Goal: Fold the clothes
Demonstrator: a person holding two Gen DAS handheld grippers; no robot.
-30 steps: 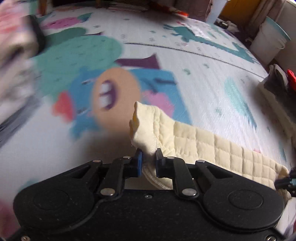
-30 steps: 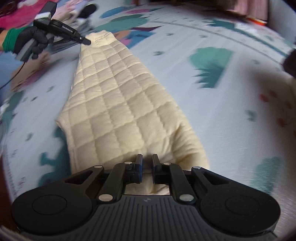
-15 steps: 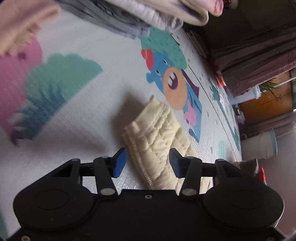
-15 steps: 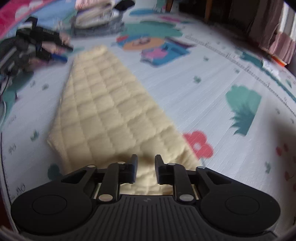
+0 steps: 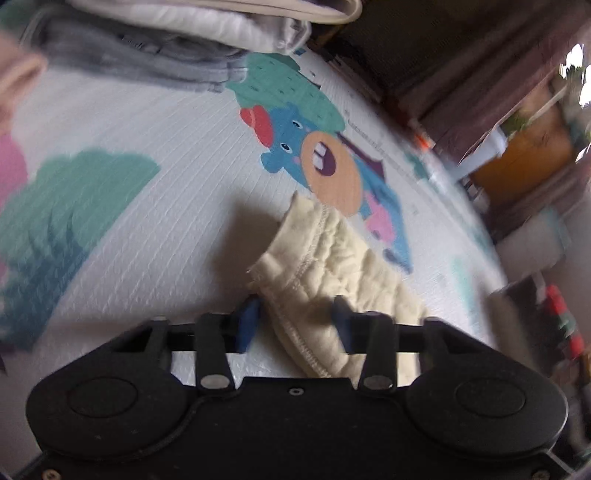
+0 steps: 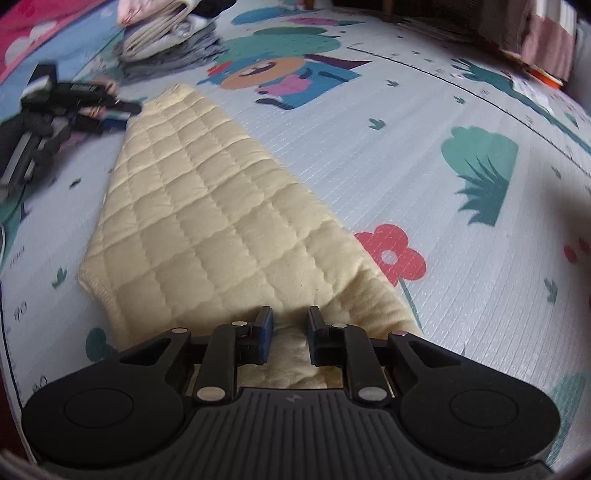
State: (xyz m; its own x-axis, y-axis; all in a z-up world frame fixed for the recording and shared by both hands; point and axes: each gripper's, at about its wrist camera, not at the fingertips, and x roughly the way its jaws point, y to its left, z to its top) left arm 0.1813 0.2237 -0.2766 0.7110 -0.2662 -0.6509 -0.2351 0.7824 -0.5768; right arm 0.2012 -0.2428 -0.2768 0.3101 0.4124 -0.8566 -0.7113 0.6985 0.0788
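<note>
A cream quilted garment (image 6: 207, 214) lies folded in a long strip on the play mat (image 6: 424, 155). In the left wrist view its stitched end (image 5: 325, 266) lies between my open fingers, not gripped. My left gripper (image 5: 293, 317) is open and empty over that end. My right gripper (image 6: 290, 332) is open, its fingers standing apart over the near end of the garment. The left gripper also shows in the right wrist view (image 6: 110, 110), at the garment's far end.
A stack of folded clothes (image 5: 177, 40) lies on the mat beyond the garment, also in the right wrist view (image 6: 166, 29). Furniture and a white bin (image 5: 532, 240) stand along the mat's far edge.
Both grippers have opened and let go of the garment, which now lies flat on the mat. The left gripper has swung round towards the clothes stack.
</note>
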